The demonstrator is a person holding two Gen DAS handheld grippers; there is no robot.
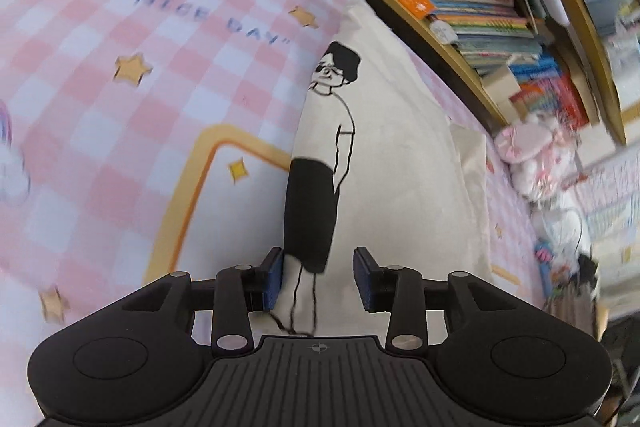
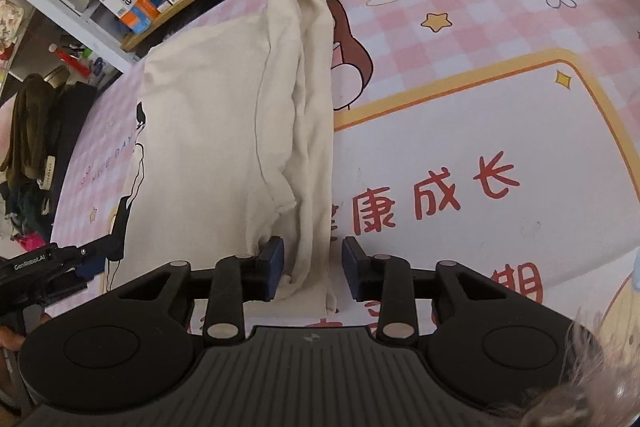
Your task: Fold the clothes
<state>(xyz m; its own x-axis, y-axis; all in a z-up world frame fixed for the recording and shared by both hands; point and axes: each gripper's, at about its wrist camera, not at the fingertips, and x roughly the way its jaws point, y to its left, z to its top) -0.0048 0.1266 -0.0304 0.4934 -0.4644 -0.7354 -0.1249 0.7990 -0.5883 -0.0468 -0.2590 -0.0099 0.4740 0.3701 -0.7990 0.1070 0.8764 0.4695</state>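
Our right gripper (image 2: pixel 313 273) stands part open over the folded edge of the cream shirt (image 2: pixel 224 131) — pads clear of cloth, gripping nothing. Our left gripper (image 1: pixel 318 277), at nine o'clock, likewise gapes across the printed edge. On the pink checked mat (image 2: pixel 460 39) both sides look folded inward — we judge a crosswise fold remains.

We read "usmile" on a box (image 2: pixel 120 1) at ten o'clock, "NICE DAY" on the pink checked mat (image 1: pixel 120 107), "GenRobot.AI" on the left gripper (image 2: pixel 30 263).
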